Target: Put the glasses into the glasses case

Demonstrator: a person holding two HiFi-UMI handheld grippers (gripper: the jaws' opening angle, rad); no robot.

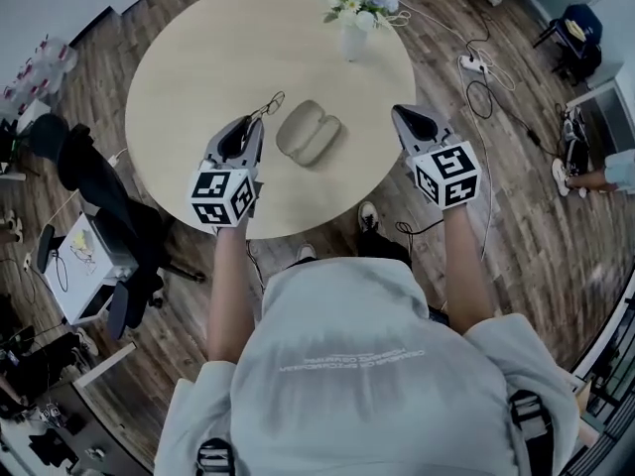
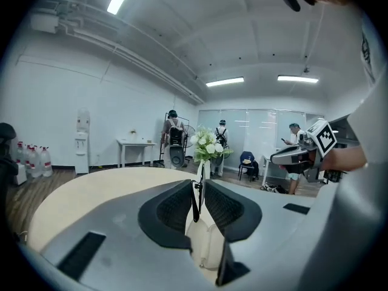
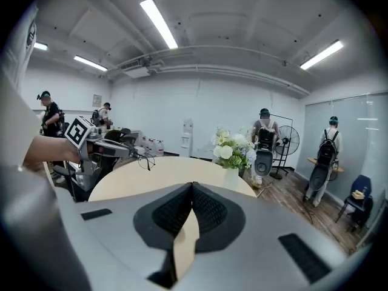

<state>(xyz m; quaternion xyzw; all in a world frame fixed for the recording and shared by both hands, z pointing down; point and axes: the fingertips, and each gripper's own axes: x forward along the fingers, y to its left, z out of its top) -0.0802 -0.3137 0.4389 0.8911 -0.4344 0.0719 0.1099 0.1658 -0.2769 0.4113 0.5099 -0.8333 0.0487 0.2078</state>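
The thin dark-framed glasses (image 1: pixel 269 104) hang over the round beige table (image 1: pixel 198 67), held by one temple arm. My left gripper (image 1: pixel 254 124) is shut on that arm; in the left gripper view the arm (image 2: pixel 195 200) runs upright between the closed pads of the left gripper (image 2: pixel 197 184). The pale glasses case (image 1: pixel 308 133) lies open on the table just right of the left gripper, and the case (image 2: pixel 205 247) shows below the jaws. My right gripper (image 1: pixel 405 115) hovers at the table's right edge; the right gripper (image 3: pixel 193 187) is shut on nothing.
A white vase of flowers (image 1: pixel 355 13) stands at the table's far side. A black office chair (image 1: pixel 104 206) sits by the table's left edge. Cables and a power strip (image 1: pixel 474 64) lie on the wooden floor at right. Several people stand far back.
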